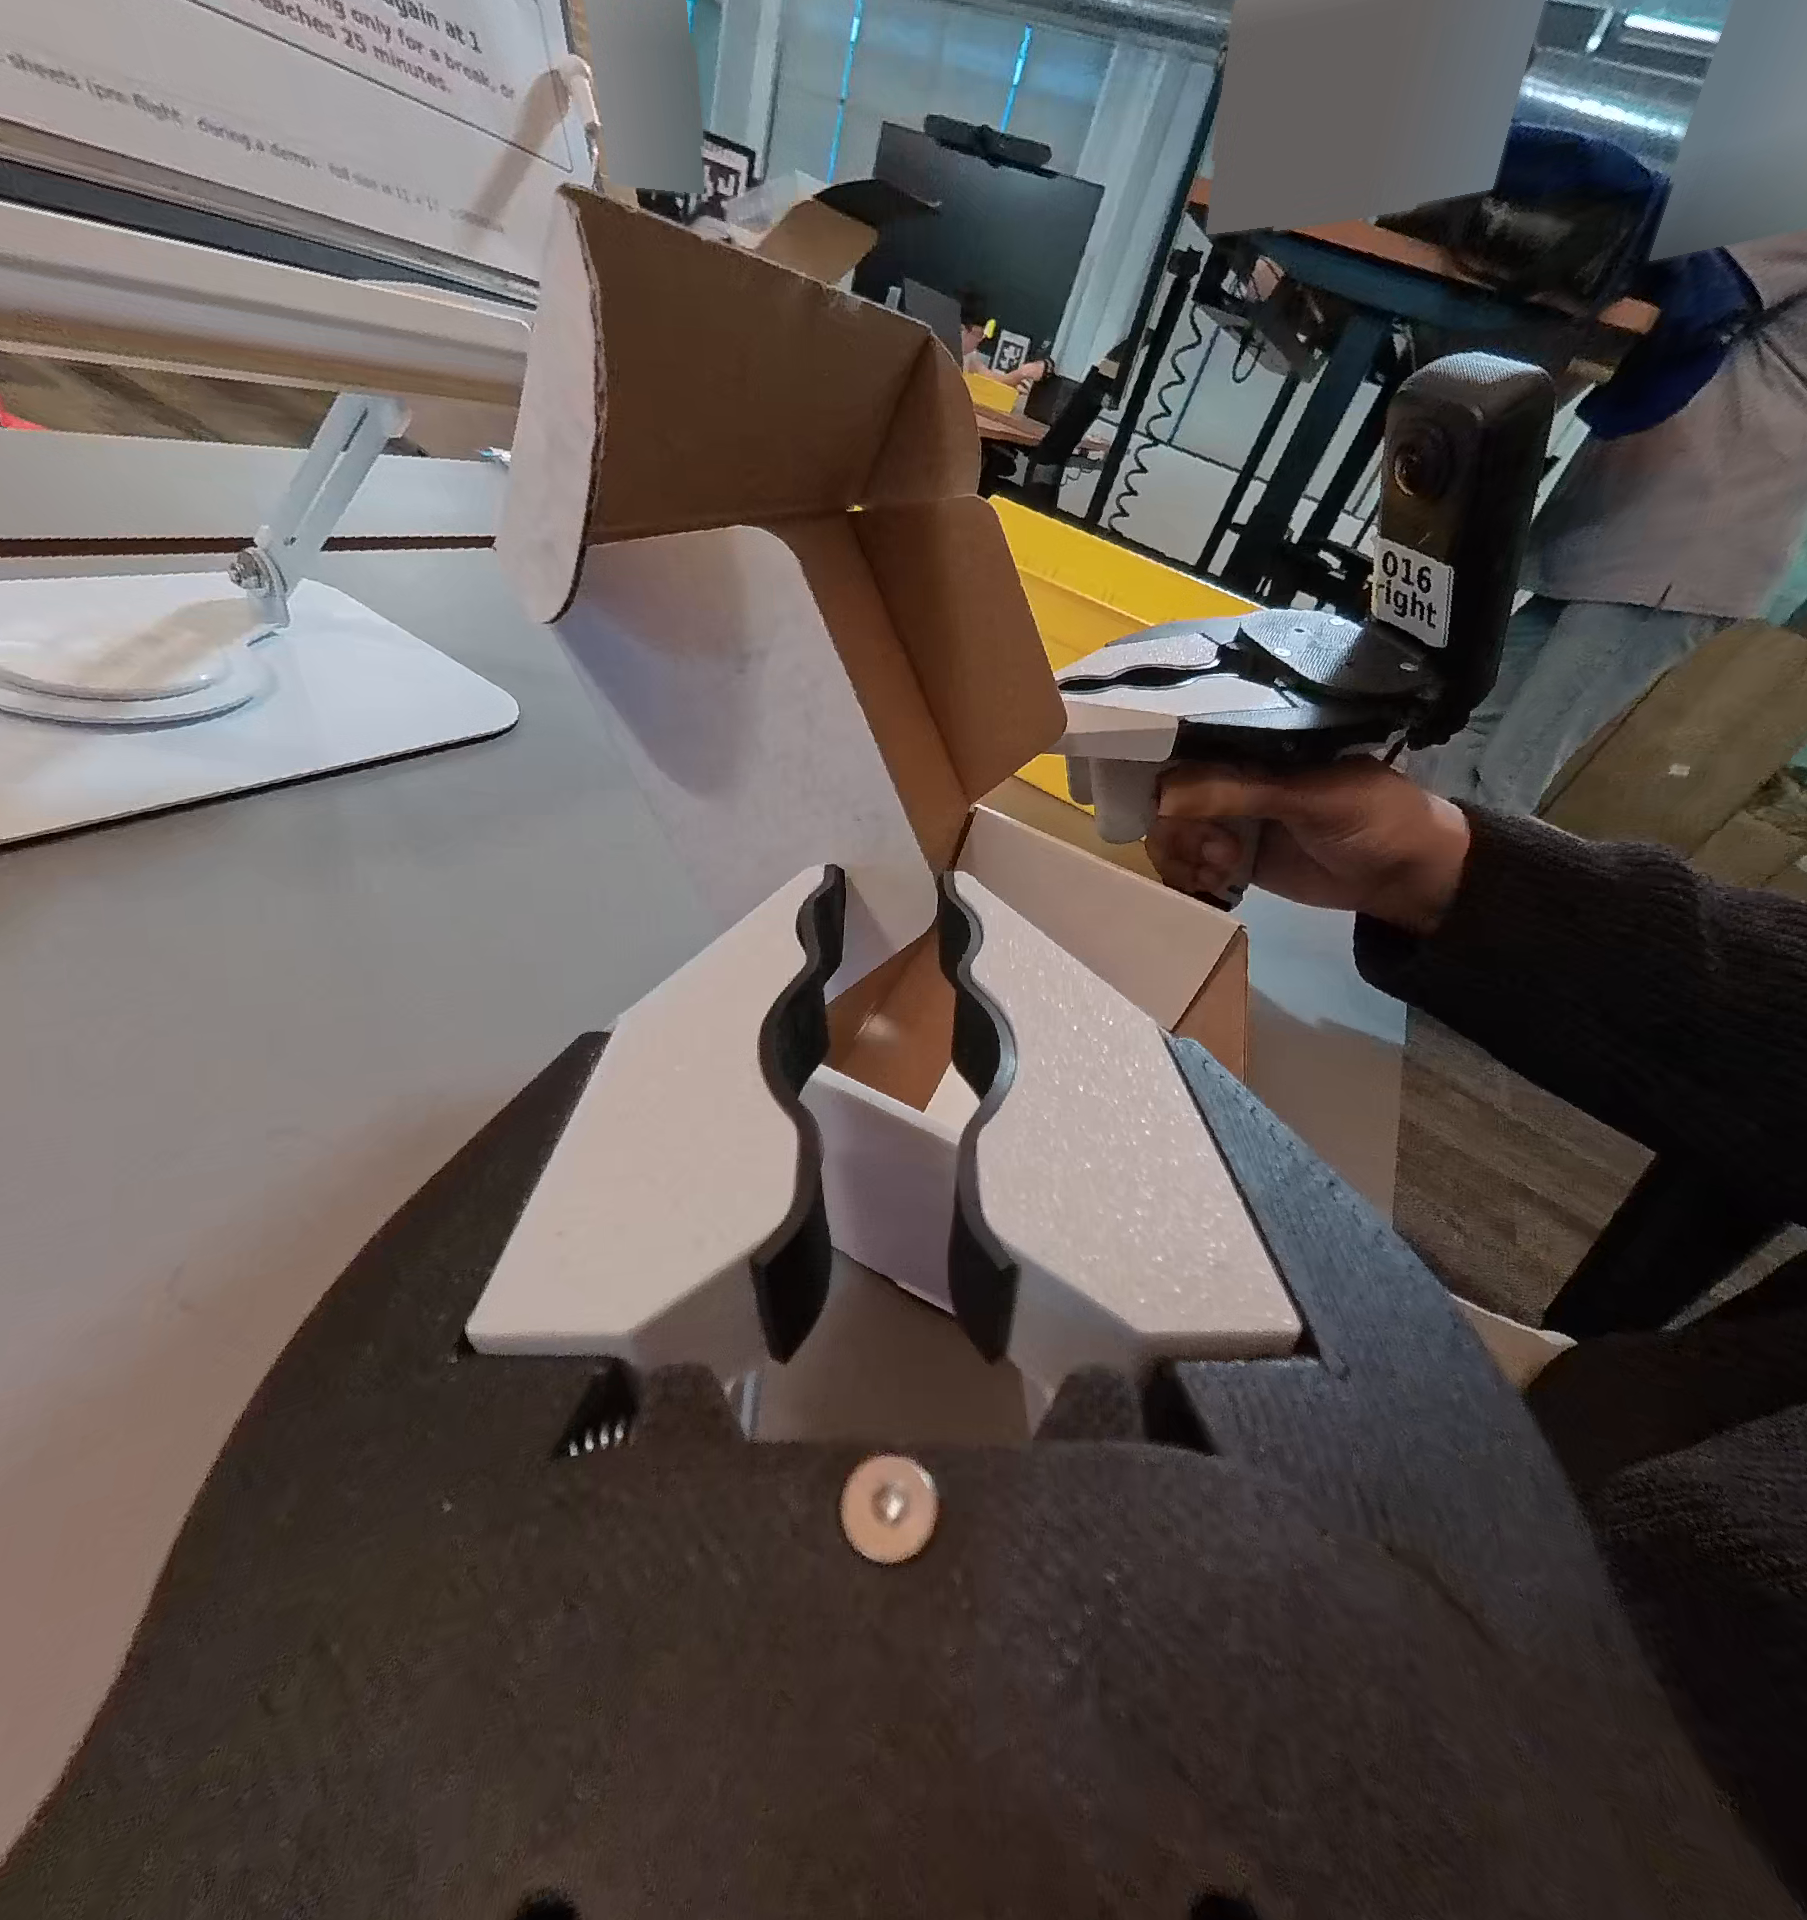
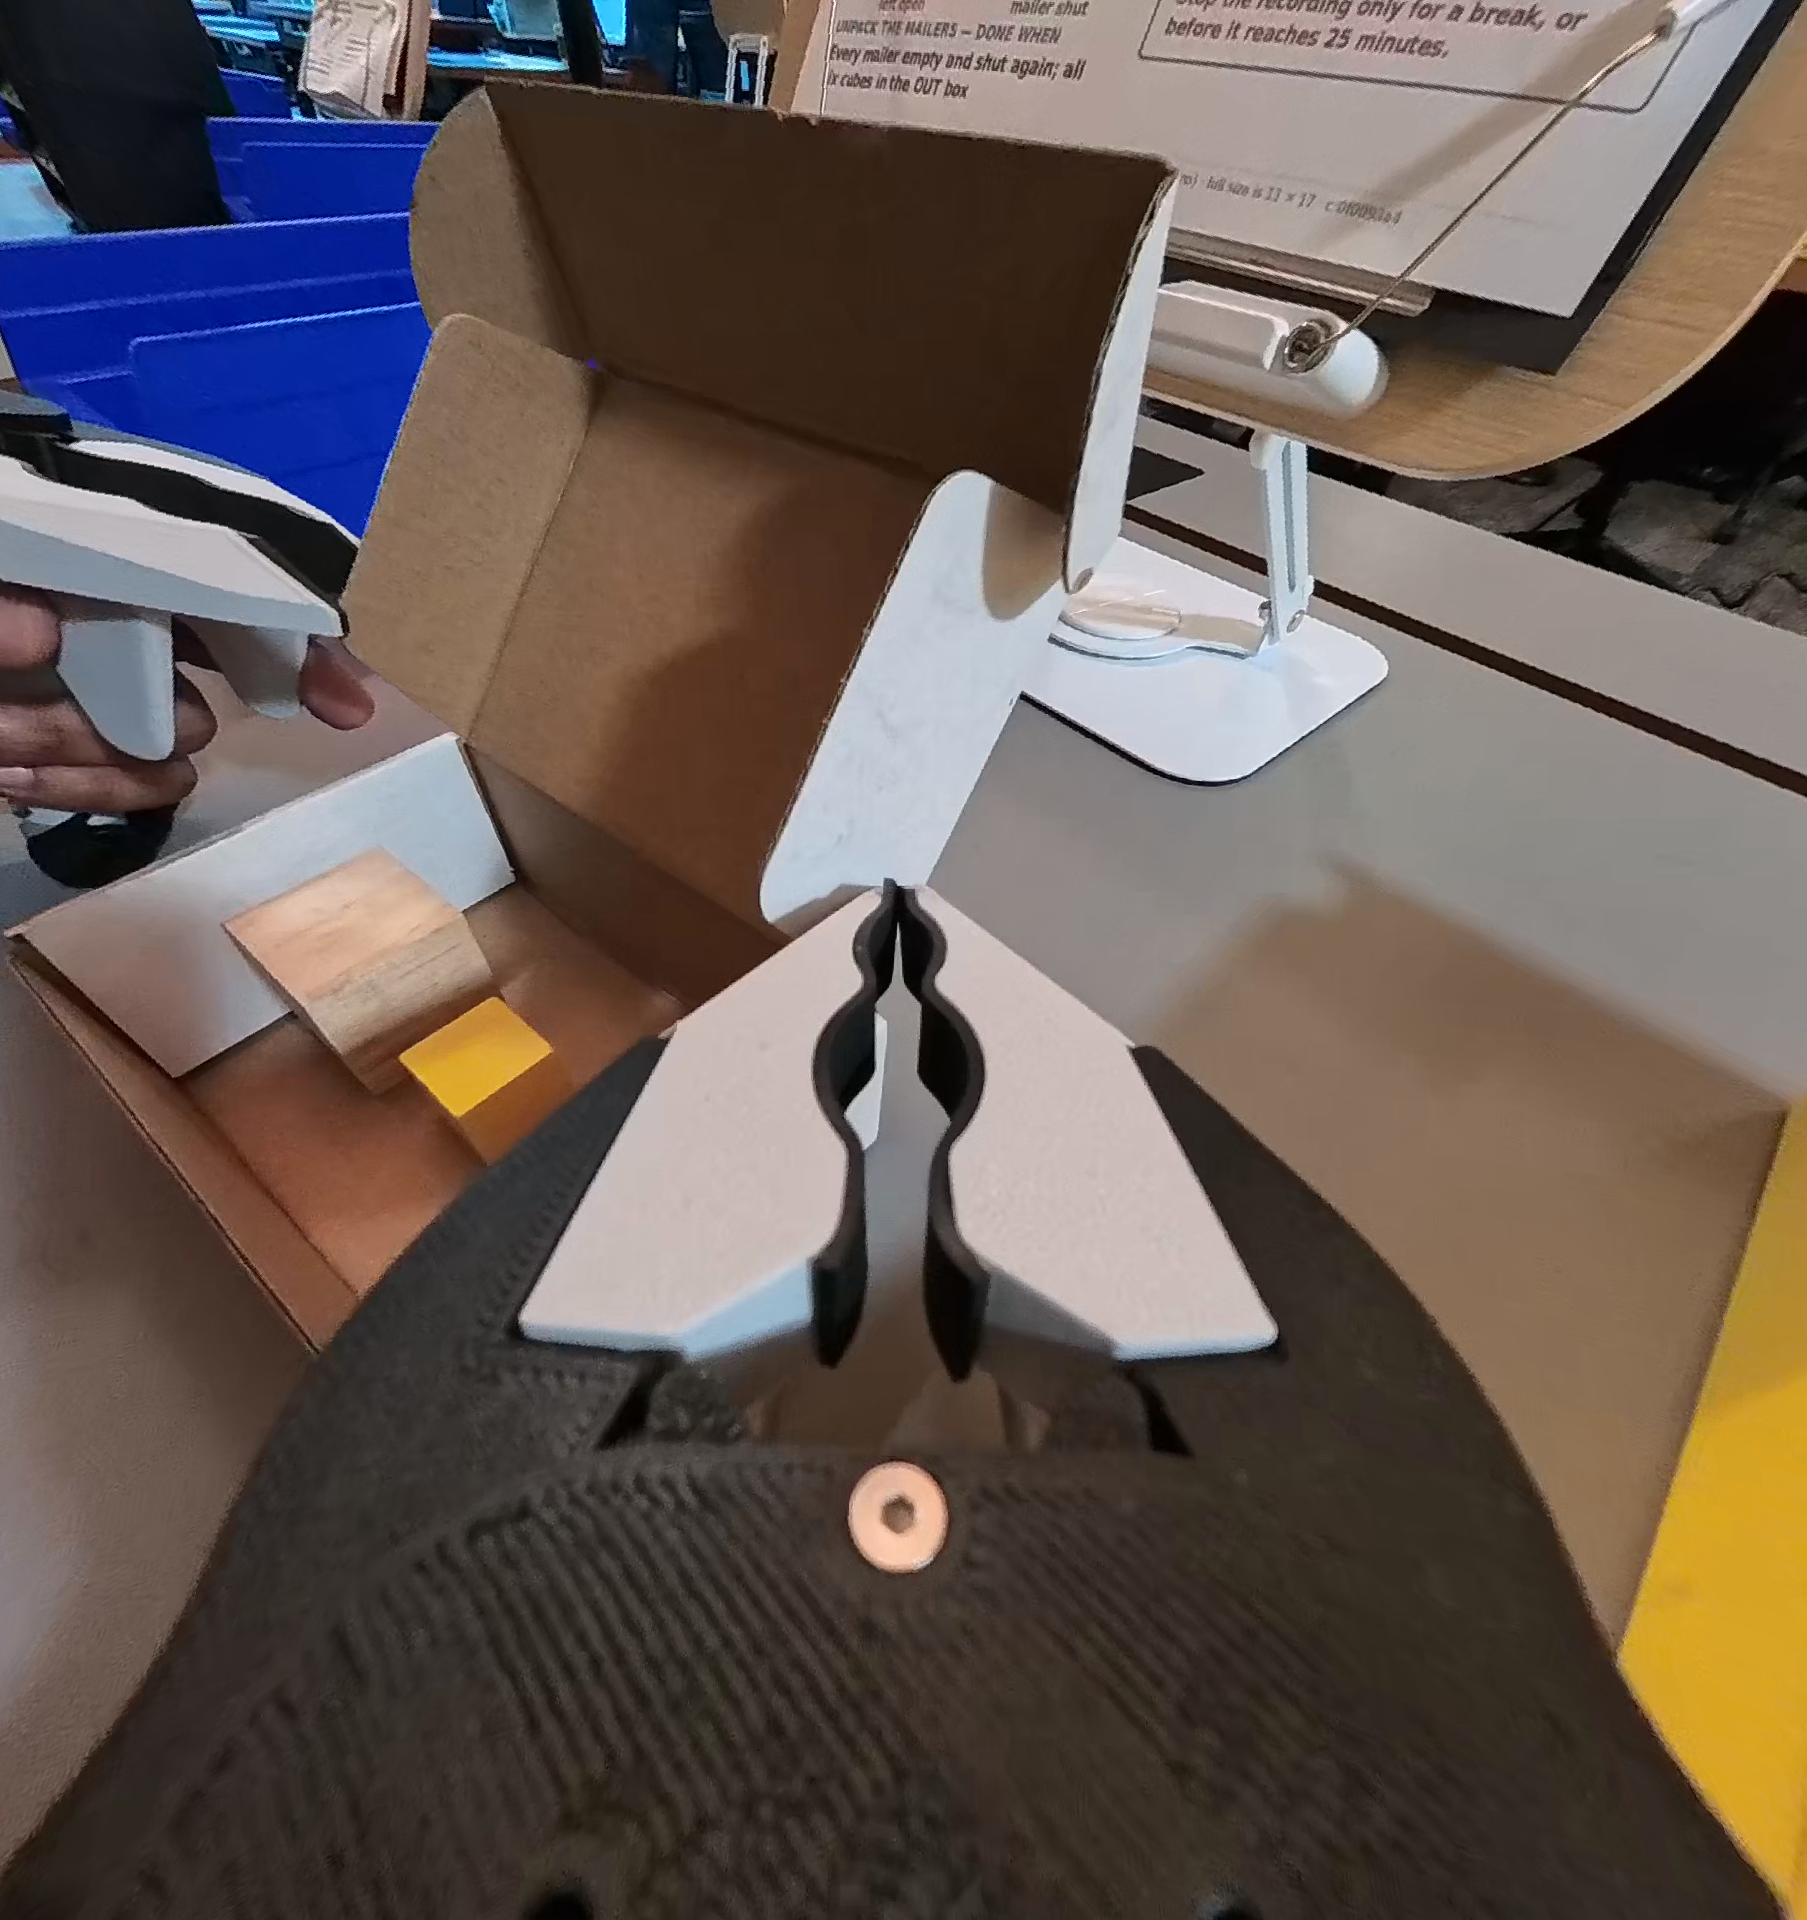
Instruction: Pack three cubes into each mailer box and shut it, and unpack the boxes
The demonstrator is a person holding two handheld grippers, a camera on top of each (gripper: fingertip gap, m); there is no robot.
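Where the mailer box [image 2: 608, 665] stands open just ahead and to the left of the right gripper [image 2: 894, 904], its lid is raised and its brown inside faces that gripper. A wooden cube [image 2: 369, 956] and a yellow cube [image 2: 478, 1060] lie touching on the box floor; a third cube cannot be seen. The right gripper's black pads meet at their tips beside the lid's white side flap [image 2: 909, 686]; whether any card is pinched between them cannot be told. The left gripper [image 1: 888, 904] points at the corner where lid meets box wall, its jaws a narrow gap apart and holding nothing that shows.

By judgement, the corrugated card is light and stiff along its panels but folds readily at the creases; a thin flap edge is the natural place to take hold, with the box base steadied. The cubes look rigid and smooth-faced, best gripped across opposite flat faces.

Beyond the box, a white document stand [image 2: 1221, 707] rests on the grey table [image 2: 1501, 831], with a yellow bin [image 1: 1107, 592] to the right and blue bins [image 2: 224, 312] to the left.
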